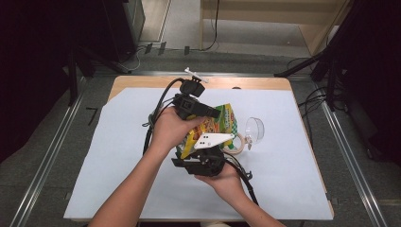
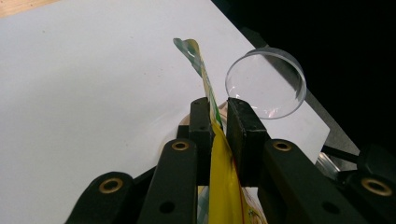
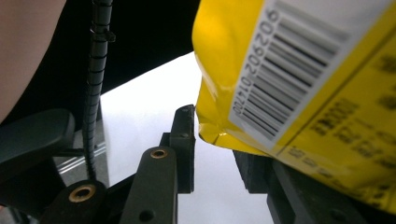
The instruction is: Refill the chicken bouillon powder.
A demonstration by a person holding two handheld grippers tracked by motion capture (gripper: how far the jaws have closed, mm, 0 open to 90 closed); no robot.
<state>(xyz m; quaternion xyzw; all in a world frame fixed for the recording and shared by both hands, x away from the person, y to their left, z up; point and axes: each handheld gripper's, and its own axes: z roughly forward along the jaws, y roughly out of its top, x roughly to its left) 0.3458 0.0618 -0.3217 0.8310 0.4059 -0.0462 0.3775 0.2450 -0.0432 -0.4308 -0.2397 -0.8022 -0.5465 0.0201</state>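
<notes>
Left gripper [image 2: 218,112] clamped on snack bag [image 2: 223,186] edge, bag held above white sheet [image 1: 118,161] mid-table. Right gripper [image 3: 217,144] jaws apart — bag corner between them, not pinched. Risk: bag swings or slips from single thin-edge grip, knocks clear cup [image 1: 255,129] nearby — or tears if pulled unevenly.

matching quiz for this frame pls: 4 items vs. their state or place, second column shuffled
1. left gripper
2. right gripper
3. clear cup
4. tape roll

a. lying on its side on the white sheet
b. jaws apart, bag's corner over the gap
c. flat on the sheet, partly behind the snack bag
d. jaws clamped on the bag's thin edge

Pairs: 1-d, 2-b, 3-a, 4-c
</notes>
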